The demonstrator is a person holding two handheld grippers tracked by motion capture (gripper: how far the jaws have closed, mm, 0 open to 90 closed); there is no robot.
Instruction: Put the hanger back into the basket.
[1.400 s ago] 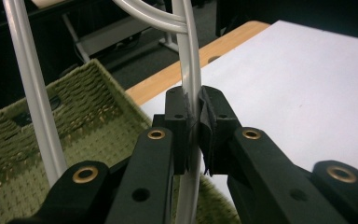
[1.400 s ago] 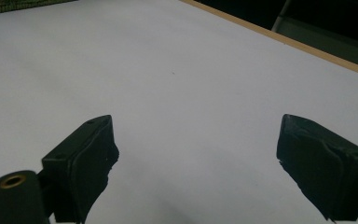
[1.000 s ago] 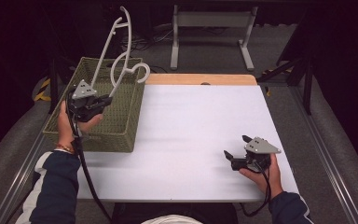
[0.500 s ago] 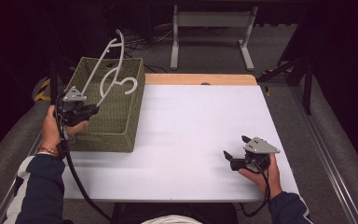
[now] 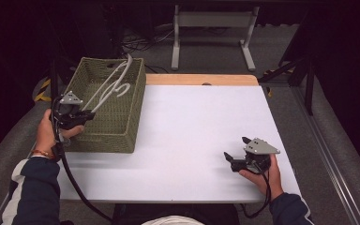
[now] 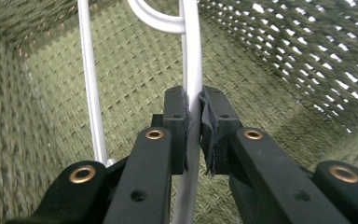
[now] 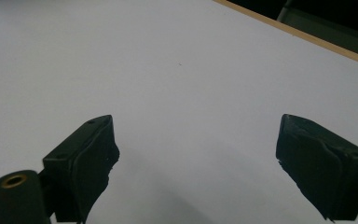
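The left claw (image 6: 193, 135) is clenched on a white hanger (image 5: 108, 89) lying inside the green basket (image 5: 122, 126), so only releasing it seems left. The right claw (image 5: 236, 152) rests released on the counter (image 5: 192, 131).

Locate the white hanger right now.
In the high view the white hanger lies slanted inside the green basket at the table's left, its near end clamped in the left hand-held gripper.

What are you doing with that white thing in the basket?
A person holds a gripper in each hand. The left gripper is shut on a white hanger, which lies tilted inside the green woven basket at the table's left side, its far end resting on the basket's back rim. The right gripper is open and empty, sitting low over the bare white table.
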